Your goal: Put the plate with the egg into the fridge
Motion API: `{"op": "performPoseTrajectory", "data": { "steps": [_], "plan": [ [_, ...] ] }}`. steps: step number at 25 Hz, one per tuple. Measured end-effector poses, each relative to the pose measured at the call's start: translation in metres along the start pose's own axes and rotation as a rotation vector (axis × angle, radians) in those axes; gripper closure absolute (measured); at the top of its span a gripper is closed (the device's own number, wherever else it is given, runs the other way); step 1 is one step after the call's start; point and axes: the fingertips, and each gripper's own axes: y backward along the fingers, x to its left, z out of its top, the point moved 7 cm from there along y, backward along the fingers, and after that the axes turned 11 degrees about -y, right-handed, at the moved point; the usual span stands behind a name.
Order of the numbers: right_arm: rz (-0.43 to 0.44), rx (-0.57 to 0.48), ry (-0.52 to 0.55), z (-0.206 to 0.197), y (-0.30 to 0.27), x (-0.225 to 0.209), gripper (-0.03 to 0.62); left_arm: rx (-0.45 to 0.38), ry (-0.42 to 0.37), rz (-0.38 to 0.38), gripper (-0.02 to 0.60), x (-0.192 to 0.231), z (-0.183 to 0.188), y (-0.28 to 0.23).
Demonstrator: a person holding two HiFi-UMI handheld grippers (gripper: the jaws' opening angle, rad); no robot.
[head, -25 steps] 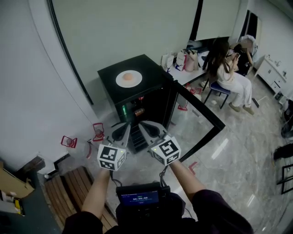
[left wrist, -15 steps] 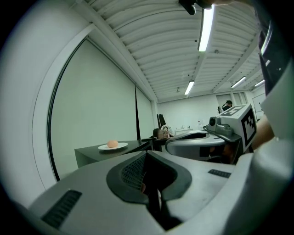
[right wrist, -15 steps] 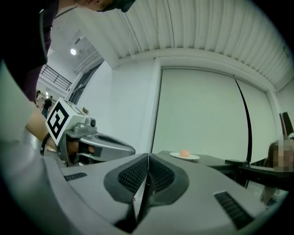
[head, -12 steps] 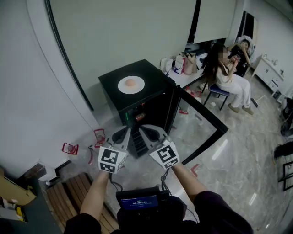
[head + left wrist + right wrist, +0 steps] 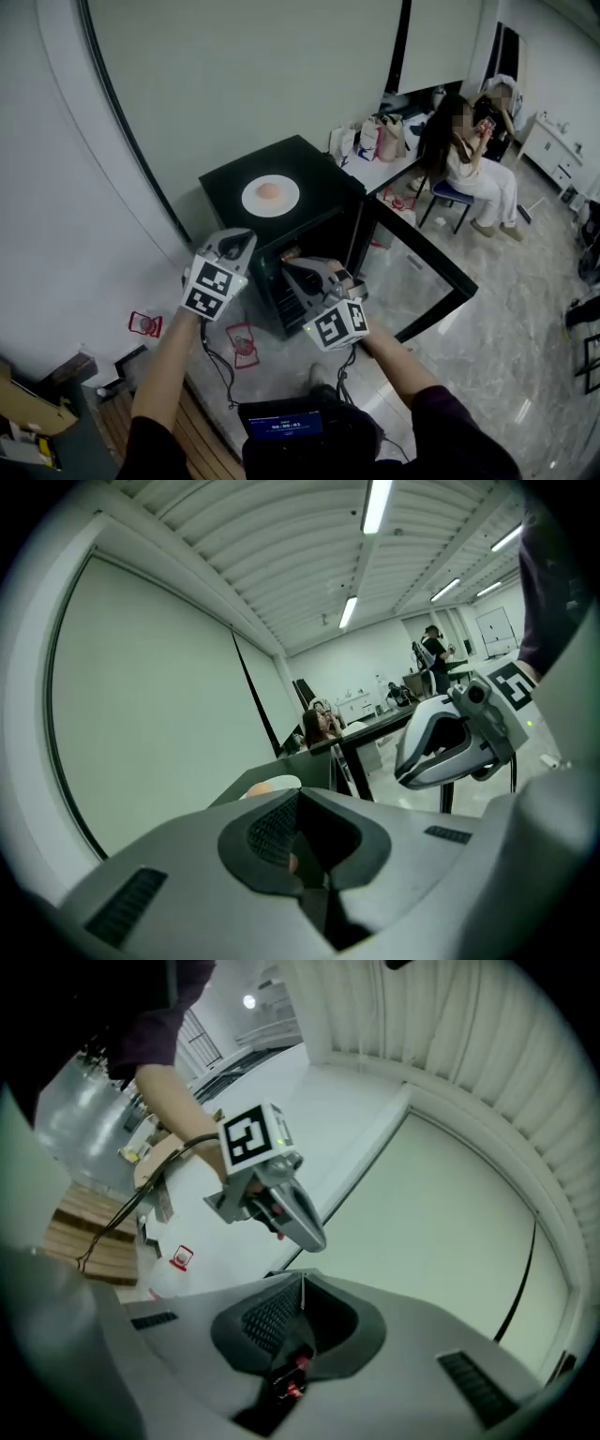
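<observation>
Now both claws are closed and empty. The left gripper (image 5: 242,240) shows its jaws pressed together in its own view, and the right gripper (image 5: 292,266) shows the same.

A second ago the two sat side by side in the lower middle of the head view. Since then the left one has climbed up and to the left and rolled over. It now hangs at centre-left, near the front left corner of the fridge (image 5: 225,183) and just below the plate (image 5: 281,204). The right one has edged up only a little, towards the dark open front of the fridge at centre.

The plate lies on the fridge's black top in the upper middle, with the egg (image 5: 269,191) on it, untouched. The door (image 5: 424,274) stands swung open to the right.

The reach for the plate looks to have begun, with the left claw leading. Its jaws must part before they can take the rim. With the door already open, no door step seems left.
</observation>
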Motion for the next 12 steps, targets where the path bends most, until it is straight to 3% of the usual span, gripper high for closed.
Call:
{"op": "performPoseTrajectory", "data": {
  "steps": [5, 10, 12],
  "plan": [
    [0.060, 0.034, 0.235, -0.018, -0.033, -0.024, 0.583, 0.130, -0.113, -0.064, 0.572, 0.057, -0.003, -0.063],
    [0.128, 0.062, 0.385, -0.029, -0.059, -0.054, 0.578, 0.284, -0.261, -0.104, 0.572, 0.093, -0.007, -0.120],
    [0.167, 0.090, 0.426, -0.033, -0.066, -0.061, 0.537, 0.343, -0.308, -0.131, 0.572, 0.103, -0.013, -0.139]
  ]
}}
